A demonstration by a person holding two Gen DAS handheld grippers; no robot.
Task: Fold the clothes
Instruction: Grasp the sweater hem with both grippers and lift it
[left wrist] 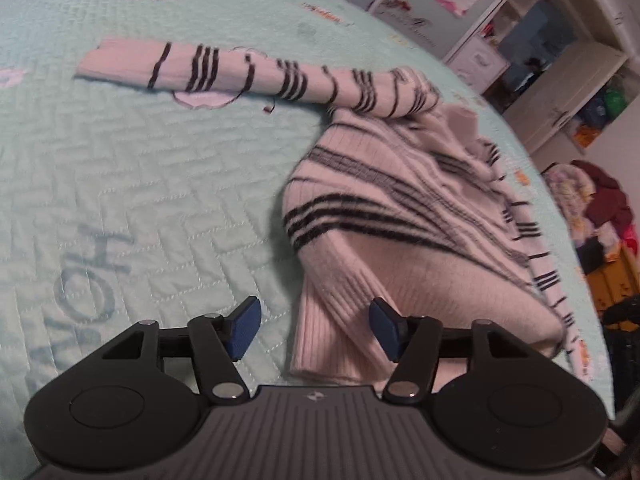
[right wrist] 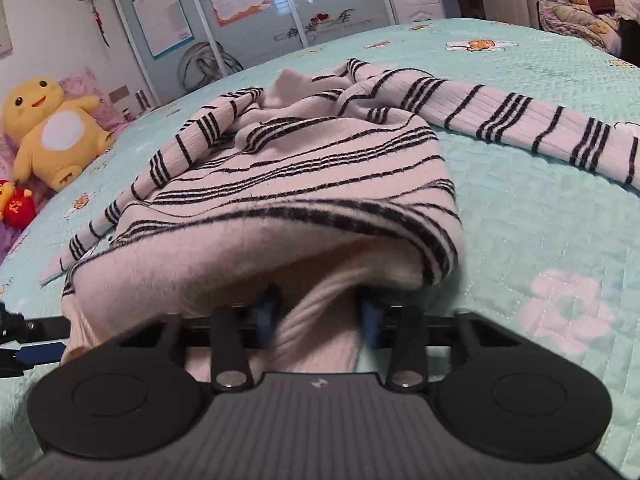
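Observation:
A cream sweater with black stripes [left wrist: 384, 196] lies bunched on the mint quilt, one sleeve [left wrist: 224, 68] stretched out to the far left. My left gripper [left wrist: 314, 328] is open at the sweater's ribbed hem [left wrist: 320, 344], which lies partly between its blue pads. In the right wrist view the sweater [right wrist: 304, 168] arches up over my right gripper [right wrist: 318, 316]. That gripper's jaws press on a thick twist of hem fabric [right wrist: 316, 320], and the cloth hides their tips. The left gripper [right wrist: 24, 344] shows at the far left edge.
The mint quilted bed [right wrist: 540, 220] spreads wide on all sides. A yellow plush toy [right wrist: 52, 132] and a small red toy [right wrist: 16, 204] sit at the bed's left side. Cabinets [left wrist: 560, 80] and piled bedding [left wrist: 592, 208] stand beyond the bed edge.

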